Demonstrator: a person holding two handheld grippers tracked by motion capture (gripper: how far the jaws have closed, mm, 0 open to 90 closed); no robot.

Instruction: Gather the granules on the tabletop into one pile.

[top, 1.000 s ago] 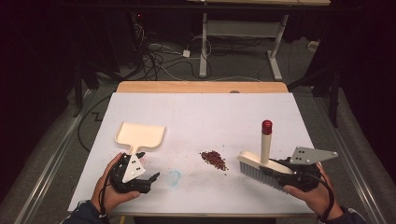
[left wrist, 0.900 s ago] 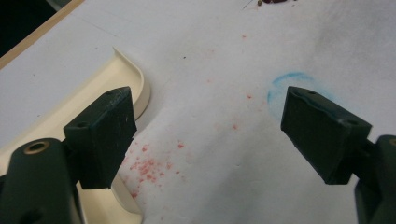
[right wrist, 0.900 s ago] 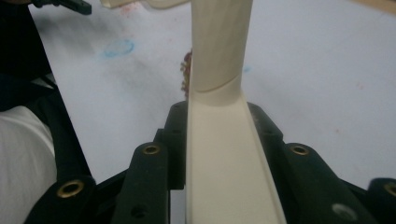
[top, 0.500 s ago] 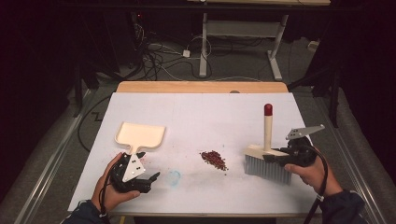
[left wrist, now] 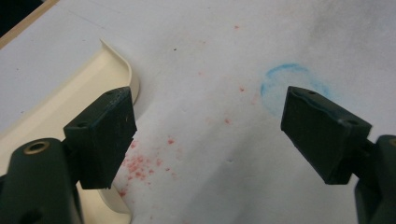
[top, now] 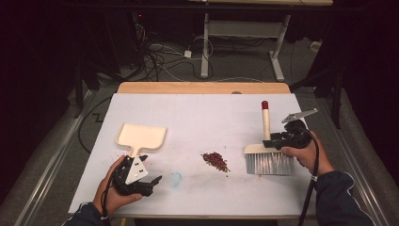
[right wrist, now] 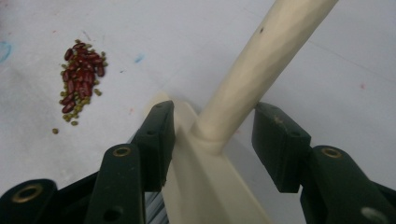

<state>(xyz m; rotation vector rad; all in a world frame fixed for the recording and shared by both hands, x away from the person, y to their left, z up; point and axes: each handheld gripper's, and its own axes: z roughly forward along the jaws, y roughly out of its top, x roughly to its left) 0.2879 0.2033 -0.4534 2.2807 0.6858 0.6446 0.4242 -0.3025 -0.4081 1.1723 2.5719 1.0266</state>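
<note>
Right claw (top: 277,140) straddles the brush (top: 266,153) near the desk's right edge, jaws looking not quite clamped. Left claw (top: 149,175) gapes empty beside the dustpan (top: 141,136). Beans (top: 215,160) sit mid-desk. Likely next: grip firmly, take the dustpan, then sweep.

You have two grippers: left gripper (top: 153,180), right gripper (top: 274,140). One cream dustpan (top: 141,136). One brush (top: 267,155). One pile of beans (top: 215,161), red and green, too many to count. One blue ring mark (top: 175,178) on surface (top: 211,113).
</note>
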